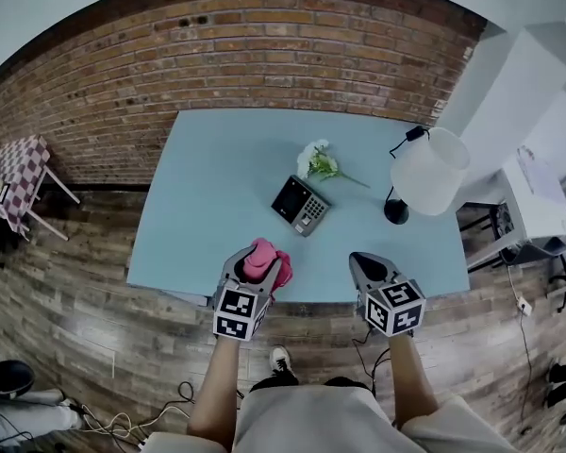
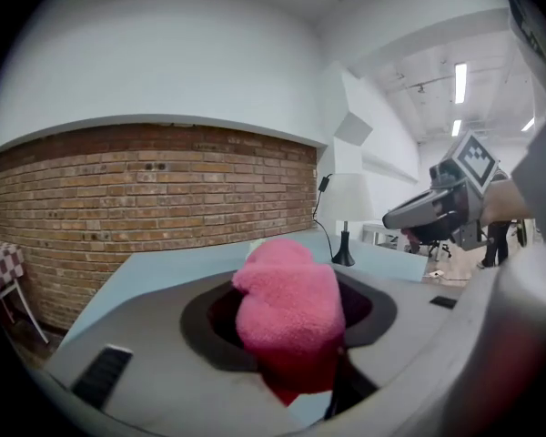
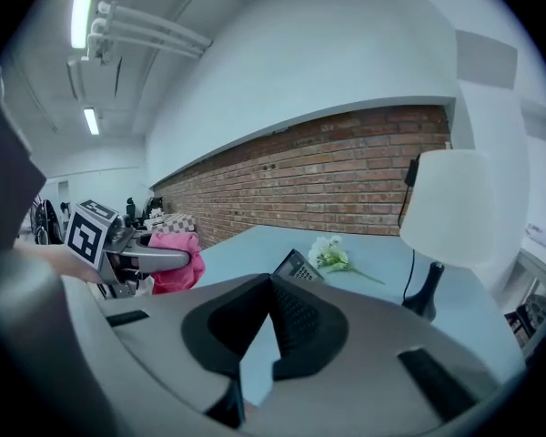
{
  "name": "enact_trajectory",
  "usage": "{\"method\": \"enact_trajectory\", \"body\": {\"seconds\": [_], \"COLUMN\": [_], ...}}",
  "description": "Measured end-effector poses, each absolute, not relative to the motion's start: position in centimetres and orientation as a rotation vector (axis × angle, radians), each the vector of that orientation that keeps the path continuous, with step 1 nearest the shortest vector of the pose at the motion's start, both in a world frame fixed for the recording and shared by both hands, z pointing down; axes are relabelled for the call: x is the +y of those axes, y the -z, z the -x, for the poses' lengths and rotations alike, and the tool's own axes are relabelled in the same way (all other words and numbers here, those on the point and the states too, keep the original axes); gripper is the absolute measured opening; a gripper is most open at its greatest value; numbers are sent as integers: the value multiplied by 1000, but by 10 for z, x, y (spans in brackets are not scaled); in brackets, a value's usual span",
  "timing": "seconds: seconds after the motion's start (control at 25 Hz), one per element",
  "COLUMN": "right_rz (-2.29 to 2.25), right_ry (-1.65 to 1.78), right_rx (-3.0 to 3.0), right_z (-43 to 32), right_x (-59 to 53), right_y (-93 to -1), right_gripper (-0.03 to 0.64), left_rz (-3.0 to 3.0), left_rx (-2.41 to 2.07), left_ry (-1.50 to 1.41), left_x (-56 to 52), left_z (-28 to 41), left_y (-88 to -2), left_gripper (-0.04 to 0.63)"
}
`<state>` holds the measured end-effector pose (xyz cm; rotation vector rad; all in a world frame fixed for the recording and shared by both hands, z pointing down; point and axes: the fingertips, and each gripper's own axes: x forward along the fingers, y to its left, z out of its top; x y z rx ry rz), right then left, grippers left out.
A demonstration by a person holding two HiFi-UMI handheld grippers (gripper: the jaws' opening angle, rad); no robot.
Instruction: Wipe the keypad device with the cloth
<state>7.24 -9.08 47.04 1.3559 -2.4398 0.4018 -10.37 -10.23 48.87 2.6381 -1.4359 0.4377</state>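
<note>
The keypad device (image 1: 300, 205), dark with a grey keypad, lies near the middle of the light blue table (image 1: 208, 196); it also shows in the right gripper view (image 3: 297, 266). My left gripper (image 1: 261, 264) is shut on a bunched pink cloth (image 1: 264, 259) over the table's near edge, left of and nearer than the device. In the left gripper view the pink cloth (image 2: 289, 306) fills the space between the jaws. My right gripper (image 1: 371, 270) hovers over the near edge to the right. Its jaws meet at their tips with nothing between them (image 3: 271, 291).
A small bunch of white flowers (image 1: 318, 162) lies just beyond the device. A white-shaded table lamp (image 1: 428, 171) with a black base and cable stands at the right. A brick wall runs behind the table. A checkered stool (image 1: 17, 179) is far left on the wooden floor.
</note>
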Motion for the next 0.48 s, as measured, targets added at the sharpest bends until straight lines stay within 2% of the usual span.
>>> {"method": "enact_trajectory", "body": {"seconds": [0.48], "right_rz": [-1295], "right_ry": [-122], "right_rx": [-2513], "right_z": [-111], "right_x": [14], "right_y": [-403], "right_gripper": [20], "left_rz": [-2682], "left_rx": [-1598], "left_ry": [-374], "left_x": [4], "left_z": [51], "left_y": [-417], "left_gripper": [233]}}
